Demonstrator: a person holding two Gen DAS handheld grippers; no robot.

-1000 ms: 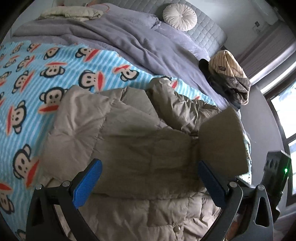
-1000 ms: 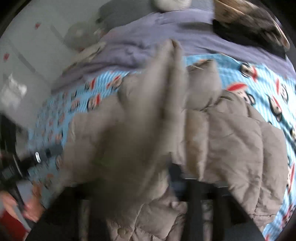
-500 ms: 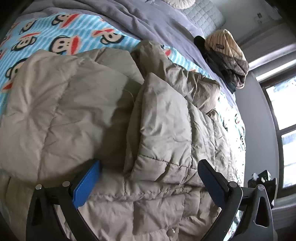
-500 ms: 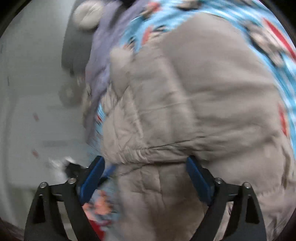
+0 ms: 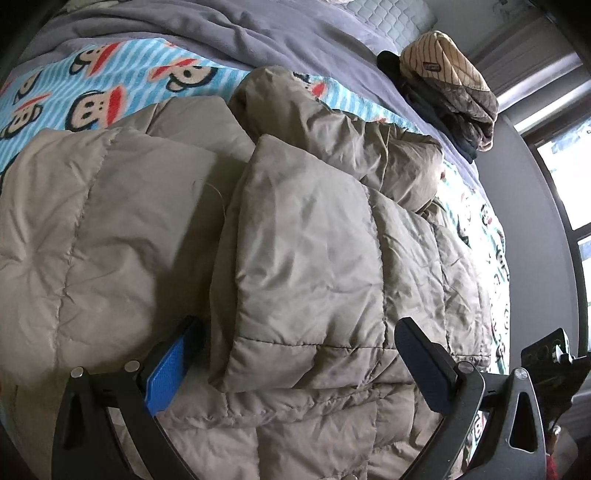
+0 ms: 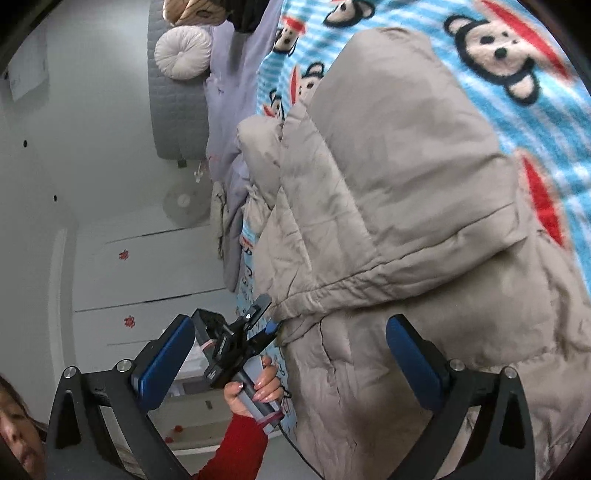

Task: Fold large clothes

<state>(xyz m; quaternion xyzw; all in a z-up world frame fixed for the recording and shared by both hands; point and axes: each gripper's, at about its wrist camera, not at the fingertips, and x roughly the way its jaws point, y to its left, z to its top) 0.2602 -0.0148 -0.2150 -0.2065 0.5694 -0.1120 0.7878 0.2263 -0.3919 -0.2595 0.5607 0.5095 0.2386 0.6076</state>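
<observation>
Here, I am hovering the left gripper (image 5: pixel 299 365), spread wide and empty, astride the jacket's (image 5: pixel 303 258) folded sleeve, its long axis running forward between my fingers.

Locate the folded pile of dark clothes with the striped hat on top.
In the left wrist view, the pile of clothes sits upper right, on the purple duvet at the bed's edge, beyond the tan puffer jacket and near the window.

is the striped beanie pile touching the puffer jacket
Apart. The left wrist view shows the striped beanie pile at the bed's far edge, with a strip of purple blanket and monkey blanket between it and the puffer jacket.
</observation>
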